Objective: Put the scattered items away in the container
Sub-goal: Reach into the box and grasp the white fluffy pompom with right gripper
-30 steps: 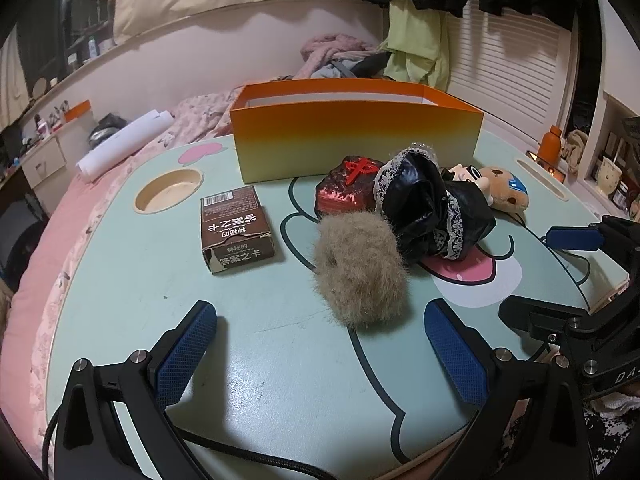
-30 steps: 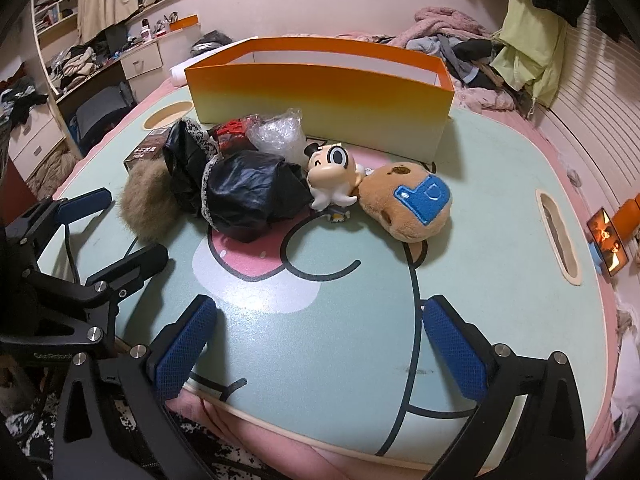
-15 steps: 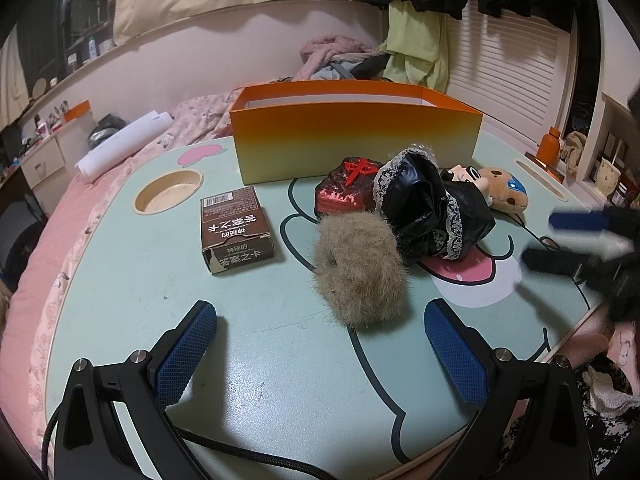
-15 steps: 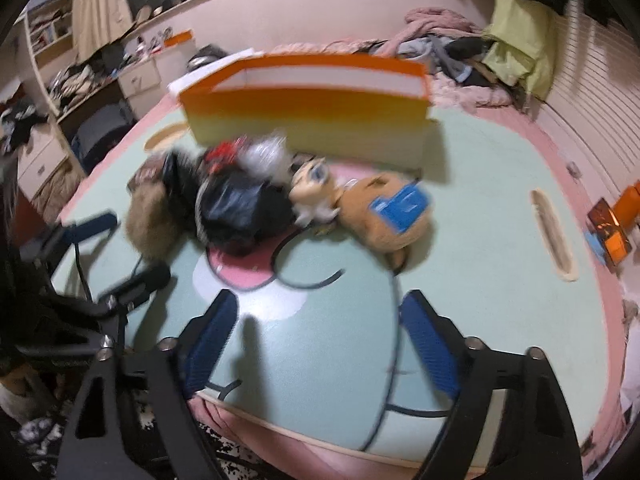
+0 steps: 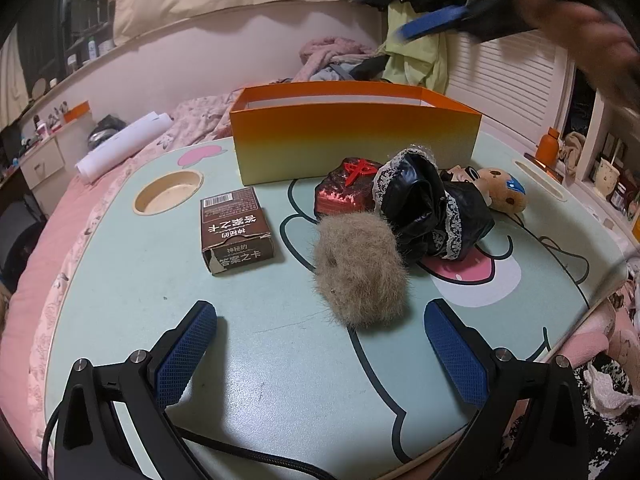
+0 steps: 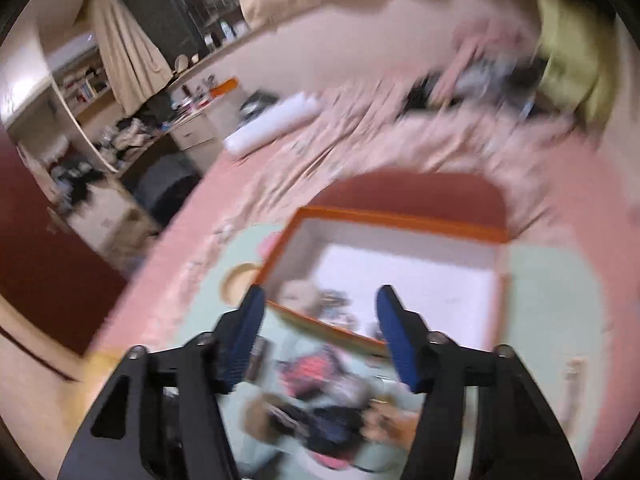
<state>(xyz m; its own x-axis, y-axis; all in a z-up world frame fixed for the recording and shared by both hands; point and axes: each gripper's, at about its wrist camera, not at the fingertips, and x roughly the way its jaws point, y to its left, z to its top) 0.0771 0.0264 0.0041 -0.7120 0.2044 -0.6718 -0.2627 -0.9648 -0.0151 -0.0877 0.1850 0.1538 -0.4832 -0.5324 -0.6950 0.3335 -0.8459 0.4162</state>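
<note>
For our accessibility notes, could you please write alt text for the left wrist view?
The open left gripper hovers over a mint cartoon table, a furry tan ball just ahead of it. Beyond lie a brown box, a black lace bundle, a plush and an orange container; the blurred right gripper is raised above.

Left claw [image 5: 320, 344] wide apart, empty; furry ball [image 5: 360, 270] just ahead on table [image 5: 120, 280].

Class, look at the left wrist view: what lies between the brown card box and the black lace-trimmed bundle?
The furry tan puff and, farther back, the red packet.
</note>
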